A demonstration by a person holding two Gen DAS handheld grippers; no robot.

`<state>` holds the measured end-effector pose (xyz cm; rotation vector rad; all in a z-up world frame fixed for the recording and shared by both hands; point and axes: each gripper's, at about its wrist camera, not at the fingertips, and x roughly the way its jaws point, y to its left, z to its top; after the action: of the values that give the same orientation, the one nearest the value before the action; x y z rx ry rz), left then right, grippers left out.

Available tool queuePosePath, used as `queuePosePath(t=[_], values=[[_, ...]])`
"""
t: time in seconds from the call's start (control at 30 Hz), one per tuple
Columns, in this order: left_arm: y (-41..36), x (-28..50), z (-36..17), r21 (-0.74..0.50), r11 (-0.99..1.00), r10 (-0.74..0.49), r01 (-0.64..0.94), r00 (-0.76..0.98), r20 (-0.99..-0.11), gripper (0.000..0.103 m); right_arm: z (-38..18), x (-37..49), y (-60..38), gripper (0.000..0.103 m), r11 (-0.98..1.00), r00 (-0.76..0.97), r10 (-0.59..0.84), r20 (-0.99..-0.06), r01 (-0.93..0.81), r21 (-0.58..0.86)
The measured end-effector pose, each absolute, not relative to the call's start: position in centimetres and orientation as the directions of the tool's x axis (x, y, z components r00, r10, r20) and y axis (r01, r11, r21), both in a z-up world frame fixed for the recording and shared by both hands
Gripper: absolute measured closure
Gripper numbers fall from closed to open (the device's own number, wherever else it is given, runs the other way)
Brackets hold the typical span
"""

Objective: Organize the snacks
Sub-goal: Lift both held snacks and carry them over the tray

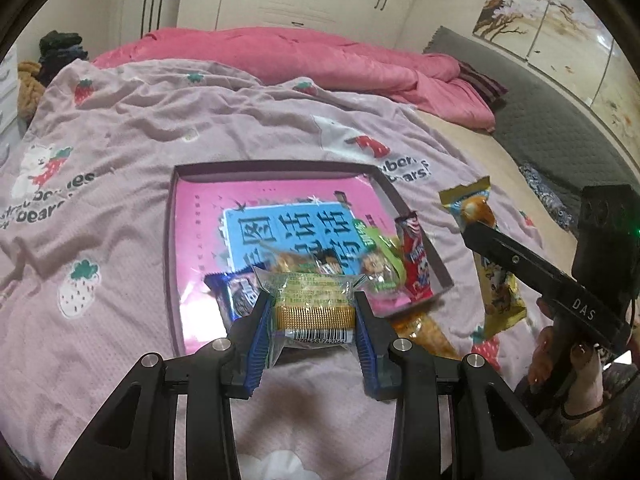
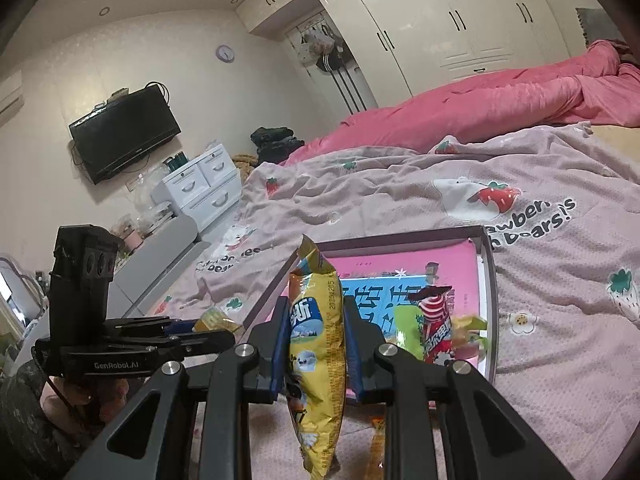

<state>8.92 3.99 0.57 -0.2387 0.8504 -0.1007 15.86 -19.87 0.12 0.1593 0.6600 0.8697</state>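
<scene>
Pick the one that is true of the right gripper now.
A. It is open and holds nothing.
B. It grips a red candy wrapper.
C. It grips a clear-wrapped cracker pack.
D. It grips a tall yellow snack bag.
D: the right gripper is shut on the tall yellow snack bag, pinched between its blue-padded fingers.

The blanket (image 1: 160, 128) over the bed is pale pink, printed with red and white strawberries, white bears and dark lettering; behind it lies a plain deep-pink quilt (image 1: 288, 56). The shallow box (image 1: 276, 166) has a dusky mauve rim and a bright pink floor carrying a light-blue panel with dark characters. The left tongs (image 1: 314, 320) are black with blue ribbed pads and grip a clear cracker packet (image 1: 312, 304) with a golden band and a black-and-white barcode. The right tongs (image 2: 316, 344), also black and blue, hold a yellow snack bag (image 2: 318, 360) with a blue-and-white label. In the box lies a red candy wrapper (image 1: 416, 264) with white swirls, beside a green one (image 1: 372, 248).
</scene>
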Motion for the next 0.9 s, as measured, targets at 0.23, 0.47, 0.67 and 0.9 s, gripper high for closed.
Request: queuePosePath(t=[0.23, 0.47, 0.67, 0.9], values=[[5.1, 9.9, 1.0, -0.237, 0.971, -0.153, -0.033, 0.674, -0.723, 0.063, 0.2, 17.0, -19.6, 0.078, 0.650, 0.470, 0.750, -0.465, -0.653, 0.388], [6.3, 10.8, 1.0, -0.235, 0.970, -0.132, -0.060, 0.680, -0.721, 0.063, 0.1, 17.8, -19.3, 0.078, 0.650, 0.470, 0.749, -0.466, -0.655, 0.385], [7.3, 11.5, 0.8, -0.239, 0.968, -0.126, -0.076, 0.676, -0.726, 0.063, 0.2, 18.5, -19.4, 0.078, 0.663, 0.486, 0.739, -0.466, -0.647, 0.376], [8.4, 12.2, 0.2, -0.220, 0.971, -0.099, -0.097, 0.674, -0.732, 0.063, -0.2, 19.5, -19.4, 0.078, 0.672, 0.491, 0.732, -0.473, -0.635, 0.381]])
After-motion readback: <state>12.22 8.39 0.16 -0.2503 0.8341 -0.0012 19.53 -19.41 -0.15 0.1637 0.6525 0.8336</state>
